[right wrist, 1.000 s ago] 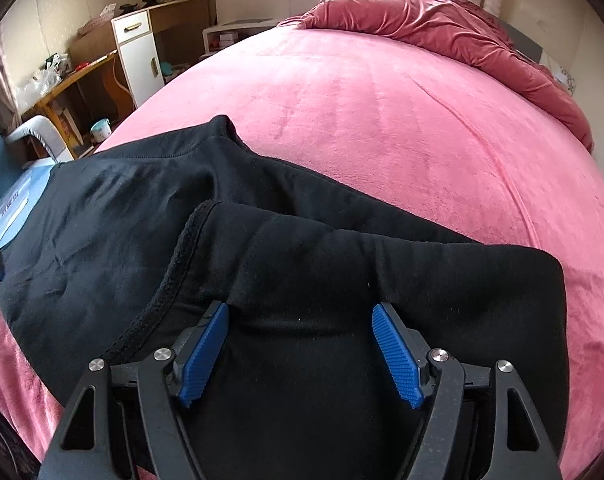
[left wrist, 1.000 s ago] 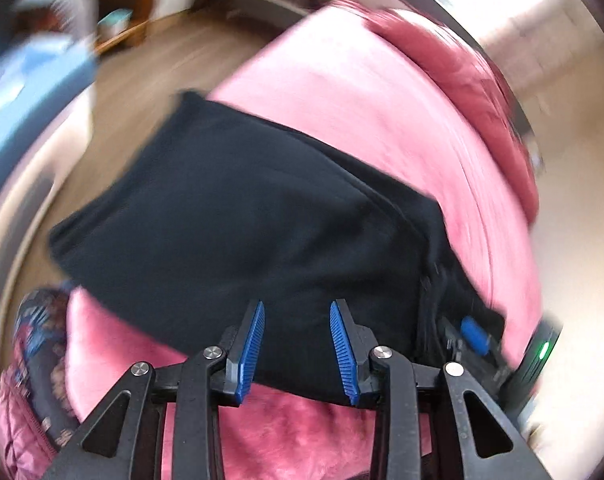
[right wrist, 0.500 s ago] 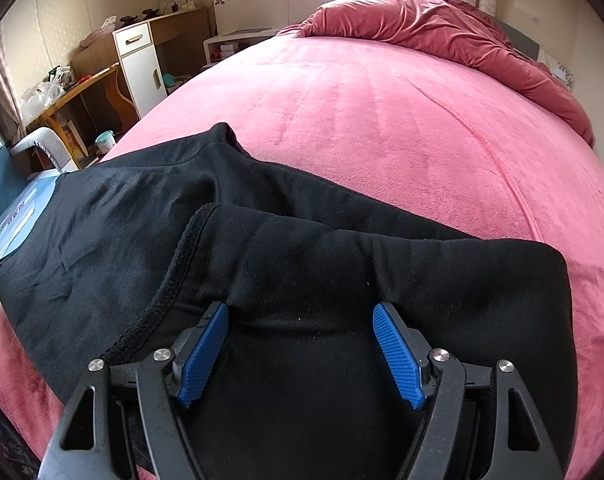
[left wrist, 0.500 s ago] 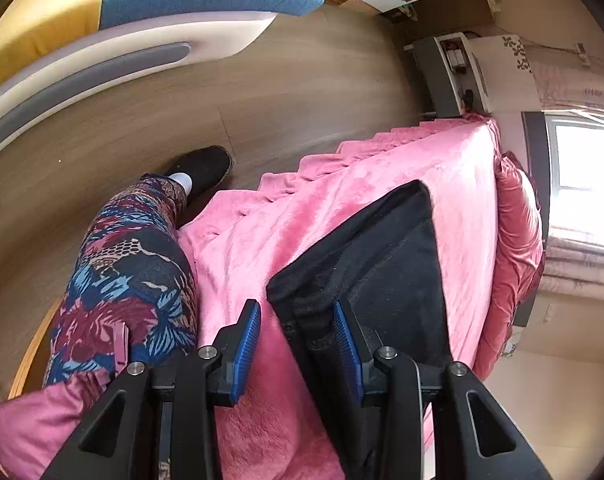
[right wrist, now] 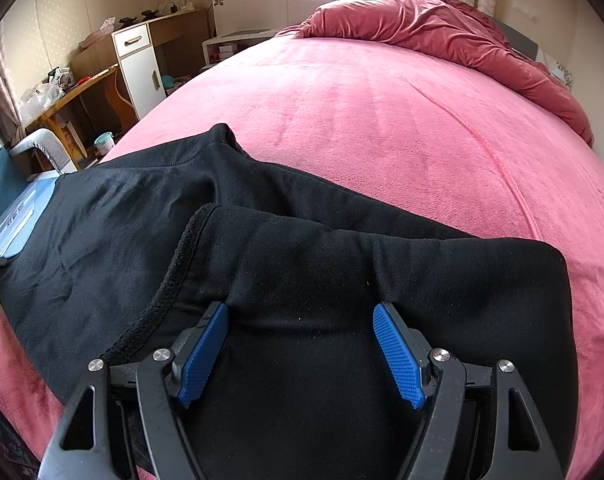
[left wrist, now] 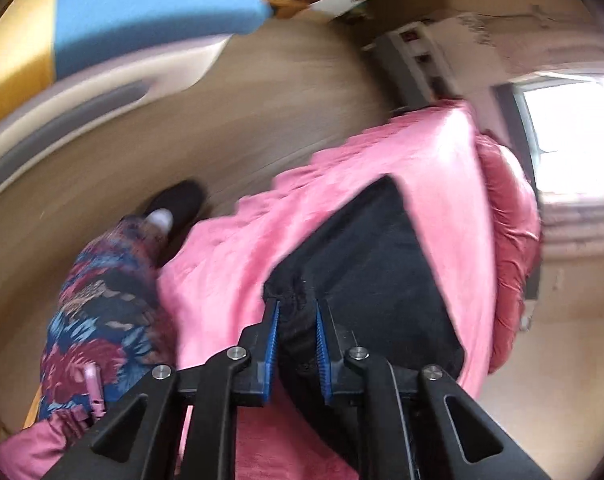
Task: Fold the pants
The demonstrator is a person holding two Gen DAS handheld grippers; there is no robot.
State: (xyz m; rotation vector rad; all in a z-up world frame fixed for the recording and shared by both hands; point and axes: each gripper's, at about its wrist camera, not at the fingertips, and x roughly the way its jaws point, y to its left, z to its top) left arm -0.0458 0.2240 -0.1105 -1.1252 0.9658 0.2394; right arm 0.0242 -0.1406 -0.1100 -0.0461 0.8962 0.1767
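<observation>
One pink bed (right wrist: 382, 120) with one pair of black pants (right wrist: 302, 260) spread on its near edge. The left gripper (left wrist: 297, 312) has just been closing, fingers clamped on a bunched pants corner. The right gripper (right wrist: 302, 316) rests spread wide on the cloth, pinching nothing.

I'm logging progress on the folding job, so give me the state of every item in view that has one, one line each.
Black fabric pants: lying on the bed, part folded over itself.
Left gripper: jaws have just been closing, pinching a bunched pants edge.
Right gripper: open wide, resting over the pants.
Pink plush bed cover: spread flat.
Dark red quilt: bunched at the head end.
</observation>
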